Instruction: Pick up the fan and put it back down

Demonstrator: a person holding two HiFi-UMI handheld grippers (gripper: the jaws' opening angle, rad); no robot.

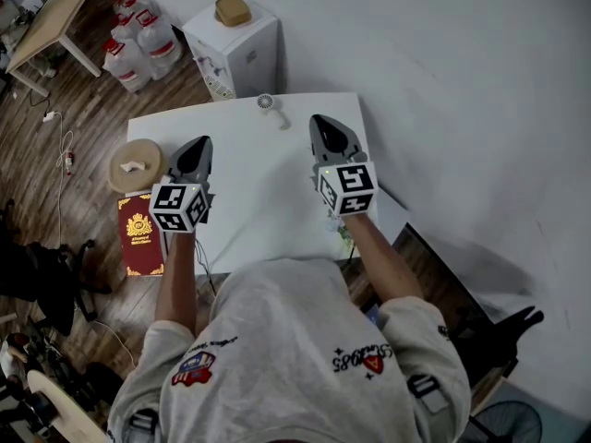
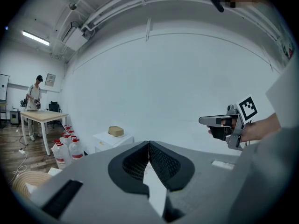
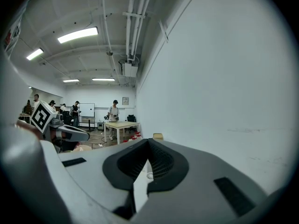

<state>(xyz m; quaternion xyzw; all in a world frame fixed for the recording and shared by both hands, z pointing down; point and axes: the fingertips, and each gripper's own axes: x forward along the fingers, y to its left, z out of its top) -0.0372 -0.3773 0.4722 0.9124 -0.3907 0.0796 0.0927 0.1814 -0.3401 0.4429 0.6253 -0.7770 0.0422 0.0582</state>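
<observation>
A small white fan [image 1: 267, 104] lies at the far edge of the white table [image 1: 268, 201], untouched. My left gripper [image 1: 204, 141] hovers over the table's left side, its jaws pressed together with nothing between them. On the right, my right gripper [image 1: 319, 119] is likewise shut and empty, its tip a short way to the right of the fan and nearer me. In the right gripper view the fan [image 3: 149, 175] shows small below the closed jaws [image 3: 148, 142]. The left gripper view has its shut tips [image 2: 148, 143] aimed at the white wall, with the right gripper [image 2: 218, 121] off to the side.
Beyond the table stands a white cabinet [image 1: 242, 52] with a brown box [image 1: 233, 10] on top, and water bottles [image 1: 138, 44] to its left. A round wicker item [image 1: 137, 165] and a red book [image 1: 140, 233] sit left of the table. People stand at a wooden table [image 3: 119, 125] far off.
</observation>
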